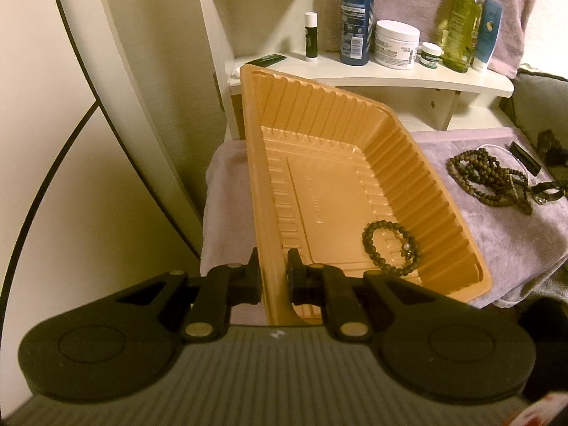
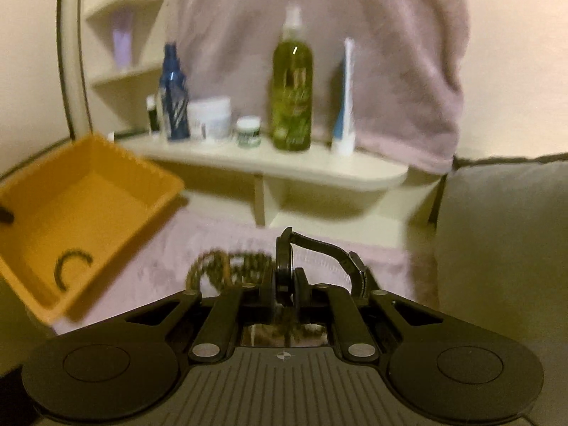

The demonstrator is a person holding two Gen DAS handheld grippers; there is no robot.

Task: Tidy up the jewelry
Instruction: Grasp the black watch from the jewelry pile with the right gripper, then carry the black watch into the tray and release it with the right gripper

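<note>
Nearest the left camera, the left hand-held gripper [image 1: 273,277] is clamped on the near rim of the orange tray [image 1: 443,191], holding it tilted over the towel [image 1: 514,241]. One beaded bracelet [image 1: 390,246] already lies in the tray's lower corner.

Closest in the right view, the right hand-held gripper [image 2: 284,289] is closed on a dark watch [image 2: 284,262], gripping its round case edge-on, with the strap arching off to the right. The picture is blurred, so finer detail of the watch is hard to read. It appears lifted clear of the towel. Just beyond the fingertips, a heap of brown beads [image 1: 486,181] rests on the towel, well apart from the tray. A small black piece [image 1: 527,158] lies past the beads.

Farther back, a shelf [image 1: 390,74] carries bottles and jars that play no part here.

The step in hand looks like carrying the watch to the tray. Next, the right hand-held gripper likely needs to swing left over the tray's open floor, clear of the ribbed wall, and release low so the watch does not slide onto the bracelet. The beads remain to be collected.
</note>
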